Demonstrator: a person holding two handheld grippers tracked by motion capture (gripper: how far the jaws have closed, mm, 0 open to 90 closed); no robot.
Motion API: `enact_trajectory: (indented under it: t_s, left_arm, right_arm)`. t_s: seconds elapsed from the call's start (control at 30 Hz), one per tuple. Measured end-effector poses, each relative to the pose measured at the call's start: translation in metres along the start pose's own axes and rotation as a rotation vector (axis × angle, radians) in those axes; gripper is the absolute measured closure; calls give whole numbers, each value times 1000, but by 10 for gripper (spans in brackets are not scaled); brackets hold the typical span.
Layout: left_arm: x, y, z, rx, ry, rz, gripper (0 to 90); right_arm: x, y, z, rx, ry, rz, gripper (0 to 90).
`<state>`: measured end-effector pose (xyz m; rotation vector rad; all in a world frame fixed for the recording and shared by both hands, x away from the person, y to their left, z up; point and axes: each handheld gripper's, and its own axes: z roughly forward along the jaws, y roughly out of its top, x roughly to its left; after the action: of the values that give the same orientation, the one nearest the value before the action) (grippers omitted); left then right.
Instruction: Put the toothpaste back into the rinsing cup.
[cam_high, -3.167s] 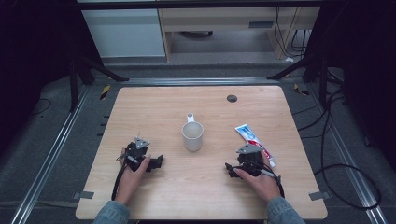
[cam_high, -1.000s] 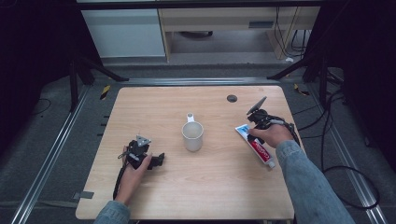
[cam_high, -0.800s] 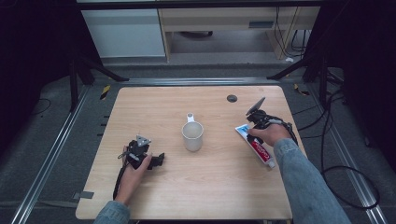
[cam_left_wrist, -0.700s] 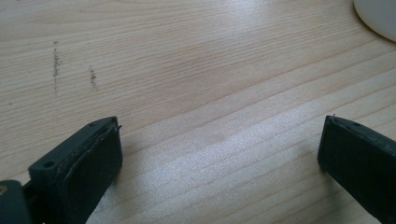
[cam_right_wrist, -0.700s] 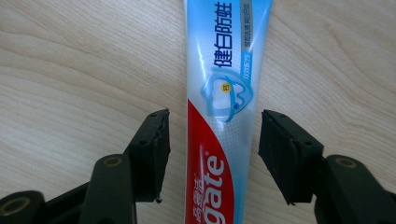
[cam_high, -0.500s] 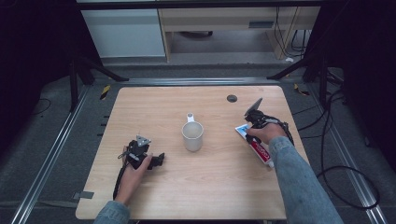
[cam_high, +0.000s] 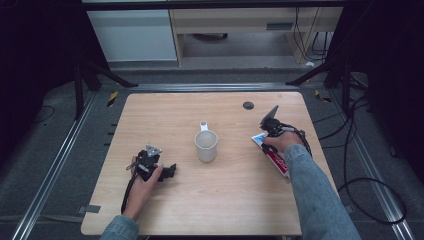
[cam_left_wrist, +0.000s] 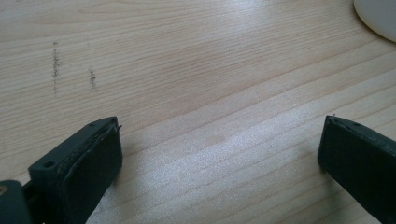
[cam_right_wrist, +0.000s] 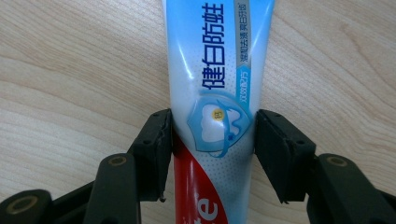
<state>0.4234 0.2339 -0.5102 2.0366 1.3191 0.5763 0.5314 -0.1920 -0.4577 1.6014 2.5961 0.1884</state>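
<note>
**Right gripper closes on the toothpaste tube**

On the left side of the wooden table, the left gripper rests low on the surface in the person's left hand. In the left gripper view its two jaws stand wide apart with only bare wood between them, so it holds nothing. A corner of the white mug appears at the top right of that view.

In the middle of the table stands the white mug, upright, its handle pointing away from the person. It is well apart from both grippers.

On the right side lies the toothpaste tube, flat on the table near the right edge. The right gripper is on it: in the right gripper view, the two jaws sit on both sides of the tube and touch its edges, near where the white and blue print meets the red part. The tube is not lifted yet, as far as I can judge.

The step in hand seems to be the grasp of the tube. The next move probably calls for a firm squeeze, then a straight lift, and after that carrying toward the mug.
</note>
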Motion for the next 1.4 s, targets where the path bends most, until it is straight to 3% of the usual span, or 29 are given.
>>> enact_trajectory:
  t_s: [0.97,1.2,1.4]
  left_arm:
    - [0,0,0,0,0,0,0]
    - [0,0,0,0,0,0,0]
    - [0,0,0,0,0,1,0]
  right_arm:
    - [0,3,11,32,-1,7,460]
    - [1,3,10,33,0,-17,519]
    - [-1,1,6,25,13,-28,624]
